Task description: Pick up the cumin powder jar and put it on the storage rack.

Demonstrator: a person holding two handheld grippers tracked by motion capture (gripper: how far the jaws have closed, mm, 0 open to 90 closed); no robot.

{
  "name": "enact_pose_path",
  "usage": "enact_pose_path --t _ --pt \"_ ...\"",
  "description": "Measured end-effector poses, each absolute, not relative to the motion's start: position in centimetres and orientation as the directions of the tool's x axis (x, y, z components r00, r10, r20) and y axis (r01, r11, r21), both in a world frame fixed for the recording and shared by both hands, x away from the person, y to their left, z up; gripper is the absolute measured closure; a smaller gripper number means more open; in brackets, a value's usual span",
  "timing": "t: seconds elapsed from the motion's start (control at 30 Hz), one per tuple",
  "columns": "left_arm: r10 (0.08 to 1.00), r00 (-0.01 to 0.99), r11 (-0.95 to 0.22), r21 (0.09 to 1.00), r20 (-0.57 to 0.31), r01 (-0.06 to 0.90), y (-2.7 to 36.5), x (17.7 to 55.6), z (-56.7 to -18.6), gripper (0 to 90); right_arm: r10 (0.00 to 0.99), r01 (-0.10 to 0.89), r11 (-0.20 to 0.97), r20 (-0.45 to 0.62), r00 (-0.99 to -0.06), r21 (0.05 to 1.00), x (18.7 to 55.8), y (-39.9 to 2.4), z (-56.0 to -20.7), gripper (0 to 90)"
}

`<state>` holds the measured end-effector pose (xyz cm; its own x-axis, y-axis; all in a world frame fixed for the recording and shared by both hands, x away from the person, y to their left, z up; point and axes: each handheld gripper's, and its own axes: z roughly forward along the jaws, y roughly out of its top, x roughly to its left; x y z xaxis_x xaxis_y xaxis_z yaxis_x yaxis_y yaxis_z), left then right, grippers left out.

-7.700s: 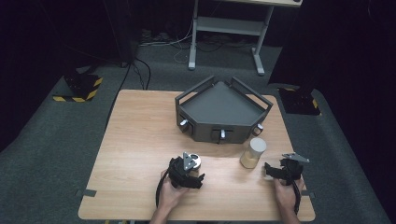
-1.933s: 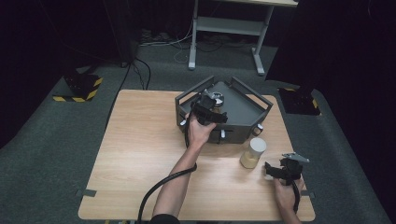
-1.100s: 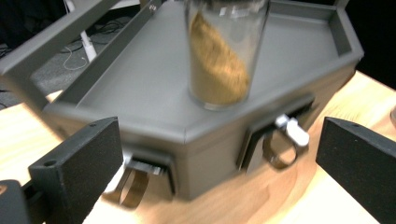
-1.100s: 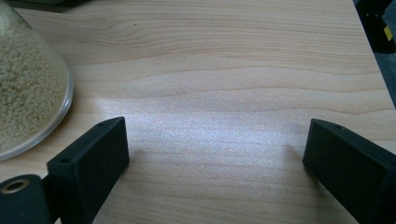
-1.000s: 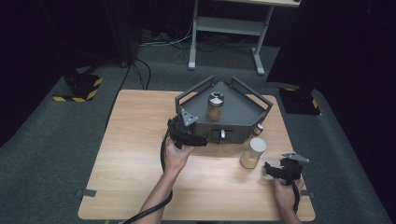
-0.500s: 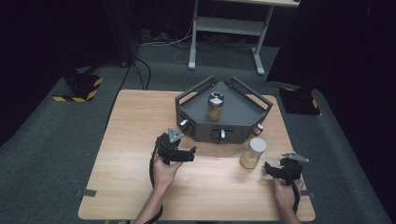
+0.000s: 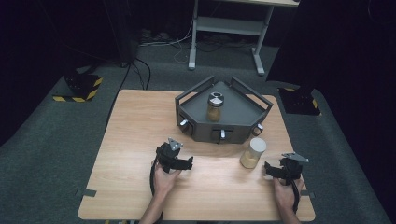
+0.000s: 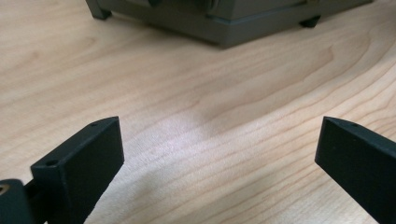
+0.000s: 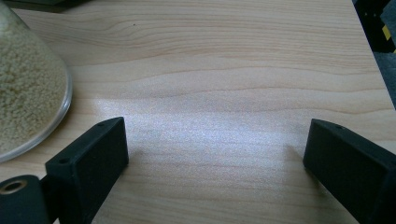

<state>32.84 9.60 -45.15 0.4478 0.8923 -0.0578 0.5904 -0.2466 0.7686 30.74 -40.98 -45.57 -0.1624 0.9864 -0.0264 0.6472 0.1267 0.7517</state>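
Observation:
A dark grey angular tray [image 7: 201, 129] stands at the back middle of the wooden table [image 7: 135, 126]. Inside it a jar of brown grains [image 7: 215, 107] stands upright. A second jar [image 7: 253, 153], white-lidded with pale grains, stands on the table just before the tray's right corner. My left gripper [image 7: 188, 163] rests low over the table in front of the tray, its jaws wide open with bare wood between them [image 8: 219, 140]; the tray's base [image 8: 224, 25] lies ahead of it. My right gripper [image 7: 268, 171] is open beside the pale jar [image 9: 25, 88], which sits left of its jaws [image 9: 217, 140].
Dark carpet surrounds the table. A grey metal desk frame [image 7: 224, 28] stands on the floor behind it, and yellow-and-black striped blocks [image 7: 77, 91] lie on the floor at the left and right [image 7: 299, 100]. The table's right edge [image 9: 369, 51] is close to my right gripper.
My left gripper has drawn back from the tray toward the near side and sunk down to the table, empty; the brown jar stays in the tray. The right gripper has not moved.

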Motion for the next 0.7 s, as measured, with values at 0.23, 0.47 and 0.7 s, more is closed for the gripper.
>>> enact_pose_path --t 0.23,0.47,0.7 --pt "0.895 0.446 -0.27 0.751 -0.035 0.602 9.0 33.0 -45.9 1.3 0.986 0.647 0.127 -0.027 -0.162 0.752 30.8 -41.0 -45.6 5.6" --pt "0.894 0.448 -0.297 0.739 -0.008 0.605 8.5 33.2 -46.1 0.9 0.986 0.647 0.127 -0.027 -0.162 0.752 30.8 -41.0 -45.6 5.5" --pt "0.894 0.448 -0.308 0.734 0.005 0.605 8.3 33.2 -46.0 0.5 0.986 0.647 0.126 -0.026 -0.162 0.752 30.8 -41.0 -45.6 5.5"
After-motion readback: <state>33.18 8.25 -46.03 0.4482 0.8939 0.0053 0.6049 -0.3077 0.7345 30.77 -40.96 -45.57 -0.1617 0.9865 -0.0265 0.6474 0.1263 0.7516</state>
